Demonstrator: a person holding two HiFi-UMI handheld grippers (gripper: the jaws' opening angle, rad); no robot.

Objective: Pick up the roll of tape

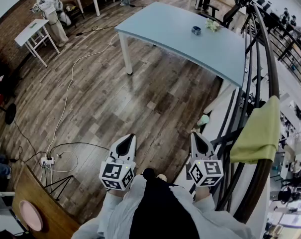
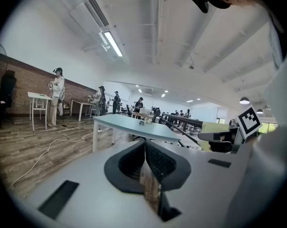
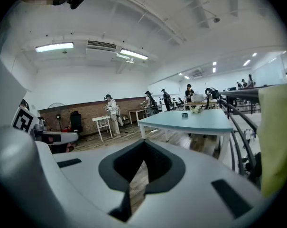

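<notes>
The roll of tape (image 1: 196, 30) is a small dark ring standing on the far side of a pale blue table (image 1: 175, 31), well ahead of me. It shows tiny in the right gripper view (image 3: 184, 114) and in the left gripper view (image 2: 141, 122). My left gripper (image 1: 132, 136) and right gripper (image 1: 194, 135) are held side by side close to my body, over the wooden floor, both pointing toward the table. Each one is shut with nothing between its jaws, seen also up close for the left gripper (image 2: 144, 144) and the right gripper (image 3: 144, 144).
A crumpled pale object (image 1: 212, 25) lies beside the tape. A dark railing (image 1: 257, 73) with a yellow-green cloth (image 1: 259, 131) runs along my right. Cables and a power strip (image 1: 47, 161) lie on the floor at left. A person (image 1: 50, 9) stands by a small white table (image 1: 33, 34).
</notes>
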